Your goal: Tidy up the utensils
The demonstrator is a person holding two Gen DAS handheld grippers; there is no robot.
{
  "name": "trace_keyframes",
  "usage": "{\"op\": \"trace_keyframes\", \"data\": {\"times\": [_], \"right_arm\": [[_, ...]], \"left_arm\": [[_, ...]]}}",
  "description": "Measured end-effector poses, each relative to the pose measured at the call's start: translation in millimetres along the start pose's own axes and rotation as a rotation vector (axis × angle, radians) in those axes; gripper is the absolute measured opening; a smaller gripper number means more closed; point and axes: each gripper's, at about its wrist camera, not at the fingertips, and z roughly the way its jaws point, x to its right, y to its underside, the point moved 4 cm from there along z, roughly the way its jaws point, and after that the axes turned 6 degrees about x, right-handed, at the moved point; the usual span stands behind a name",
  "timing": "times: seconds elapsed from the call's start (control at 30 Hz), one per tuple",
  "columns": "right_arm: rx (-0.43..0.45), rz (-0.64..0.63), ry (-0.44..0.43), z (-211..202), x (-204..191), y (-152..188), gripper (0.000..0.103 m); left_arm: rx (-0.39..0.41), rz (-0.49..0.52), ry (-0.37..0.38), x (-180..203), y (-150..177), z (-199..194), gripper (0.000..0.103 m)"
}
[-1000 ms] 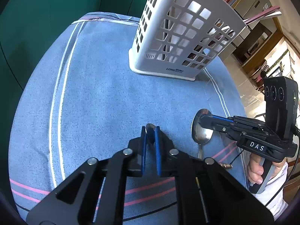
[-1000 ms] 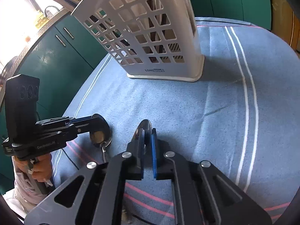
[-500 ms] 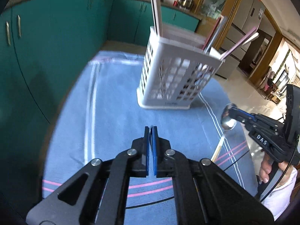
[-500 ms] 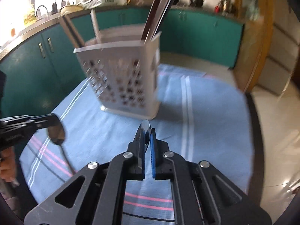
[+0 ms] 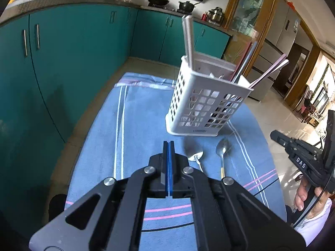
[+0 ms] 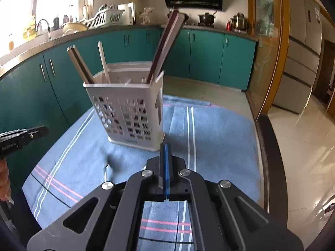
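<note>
Two metal spoons lie side by side on the blue striped cloth in front of a white slotted utensil basket. One spoon is next to my left gripper's tip; the other has a gold handle. My left gripper hovers above the cloth, shut with nothing between its blue pads. My right gripper is also shut and empty, in front of the basket. Each shows from the side in the other view, the right gripper and the left gripper. In the right wrist view I see no spoons.
Several long handles and chopsticks lean out of the basket. Teal cabinets run behind and to the left of the table. The table's dark rim borders tiled floor on the right. A person's hand holds the right gripper.
Both grippers rose and tipped upward from the cloth. A second ago each had a spoon bowl between its pads; now both spoons lie on the cloth and both pairs of pads meet on nothing.
</note>
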Motion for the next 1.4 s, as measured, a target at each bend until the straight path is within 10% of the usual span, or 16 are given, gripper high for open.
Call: {"op": "trace_keyframes", "data": {"times": [0.57,1.1,1.17,1.4], "right_arm": [[-0.178,0.158,-0.237,76,-3,25,0.033],[-0.250,0.266,-0.485,140,-1,20,0.032],[-0.259,0.275,-0.497,141,-1,22,0.006],[-0.243,0.315,-0.464,140,15,24,0.003]], "left_arm": [[-0.173,0.022,0.065,28,21,89,0.024],[-0.291,0.014,0.252,40,17,172,0.026],[-0.301,0.004,0.267,39,18,173,0.014],[-0.277,-0.014,0.253,35,22,157,0.002]]}}
